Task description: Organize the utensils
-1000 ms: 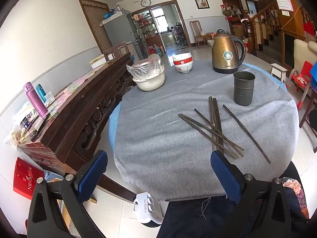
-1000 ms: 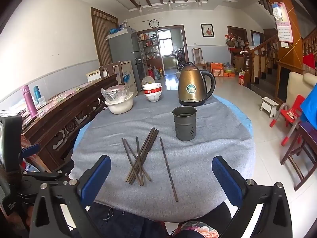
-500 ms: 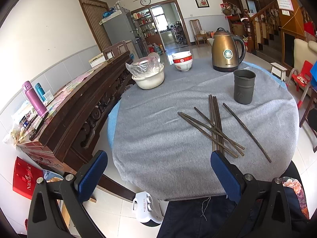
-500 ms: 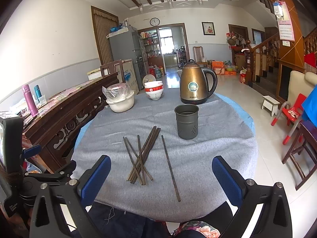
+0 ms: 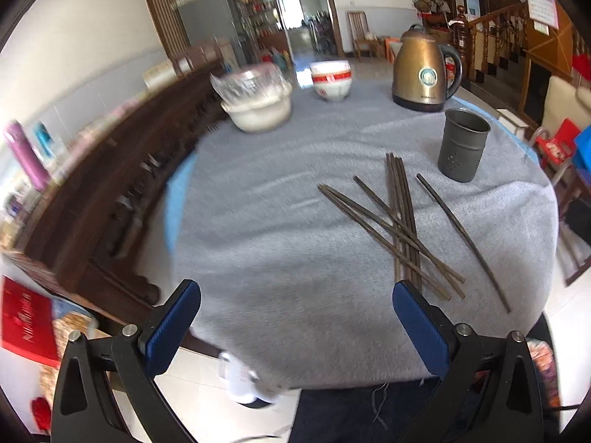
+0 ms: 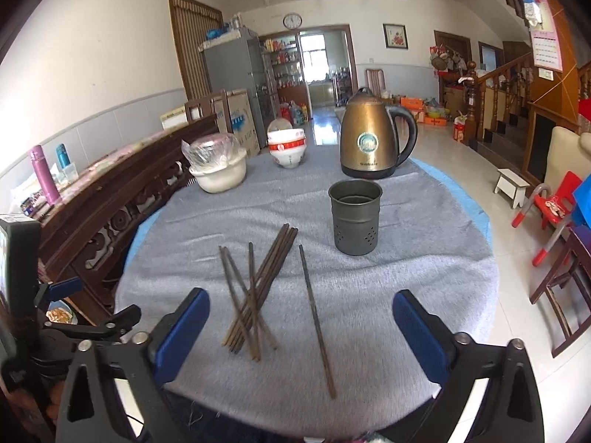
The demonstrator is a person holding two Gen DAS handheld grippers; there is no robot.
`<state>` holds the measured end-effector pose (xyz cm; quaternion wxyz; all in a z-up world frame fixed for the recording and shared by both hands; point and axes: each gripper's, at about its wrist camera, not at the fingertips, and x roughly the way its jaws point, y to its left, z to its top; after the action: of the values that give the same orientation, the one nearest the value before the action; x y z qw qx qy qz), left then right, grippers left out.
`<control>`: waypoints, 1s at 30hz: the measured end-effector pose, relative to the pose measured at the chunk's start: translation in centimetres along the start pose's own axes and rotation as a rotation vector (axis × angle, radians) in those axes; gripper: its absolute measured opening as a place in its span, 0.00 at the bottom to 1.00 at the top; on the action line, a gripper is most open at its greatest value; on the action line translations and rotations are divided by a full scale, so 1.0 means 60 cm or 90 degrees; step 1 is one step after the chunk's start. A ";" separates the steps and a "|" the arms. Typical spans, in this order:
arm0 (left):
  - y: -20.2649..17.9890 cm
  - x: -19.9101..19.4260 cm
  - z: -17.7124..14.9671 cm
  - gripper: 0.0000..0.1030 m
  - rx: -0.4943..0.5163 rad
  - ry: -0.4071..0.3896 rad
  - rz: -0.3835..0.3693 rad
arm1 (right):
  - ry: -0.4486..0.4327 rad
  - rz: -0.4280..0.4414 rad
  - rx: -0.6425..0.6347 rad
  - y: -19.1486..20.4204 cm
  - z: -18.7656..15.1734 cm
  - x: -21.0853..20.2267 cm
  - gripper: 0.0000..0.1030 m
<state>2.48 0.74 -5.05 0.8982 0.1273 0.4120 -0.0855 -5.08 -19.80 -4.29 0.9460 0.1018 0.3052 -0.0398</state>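
This is a lived-in family home, an open dining and living room. A round surface [image 6: 424,258] under a grey cloth carries a brass-coloured electric kettle [image 6: 369,140], stacked rice bowls [image 6: 287,147] and a covered white basin [image 6: 218,170]. Behind stand a grey refrigerator [image 6: 236,77], a doorway to a stocked pantry or kitchen [image 6: 314,66], a wall clock [image 6: 292,21], a framed picture [image 6: 395,36], a wooden staircase [image 6: 502,85], a carved dark sideboard [image 6: 122,192] and a red child's chair [image 6: 554,203].
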 end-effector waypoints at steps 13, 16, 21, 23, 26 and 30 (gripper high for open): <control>0.060 0.236 0.113 0.73 -0.158 0.208 -0.164 | 0.195 0.036 -0.021 -0.026 0.058 0.315 0.38; 0.062 0.281 0.123 0.63 -0.189 0.259 -0.188 | 0.245 0.010 -0.044 -0.026 0.055 0.371 0.38; 0.052 0.326 0.146 0.63 -0.204 0.291 -0.202 | 0.303 -0.024 -0.057 -0.031 0.053 0.437 0.38; 0.047 0.341 0.151 0.63 -0.205 0.308 -0.197 | 0.314 -0.035 -0.061 -0.031 0.052 0.447 0.38; 0.042 0.359 0.158 0.59 -0.210 0.323 -0.199 | 0.313 -0.042 -0.073 -0.025 0.055 0.454 0.38; 0.034 0.365 0.172 0.52 -0.213 0.324 -0.203 | 0.310 -0.048 -0.084 -0.020 0.058 0.457 0.24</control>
<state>24.57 -1.45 -14.91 0.7505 -0.0703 0.6457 -0.1219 18.94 -22.06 -17.77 0.8472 0.0350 0.5294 -0.0291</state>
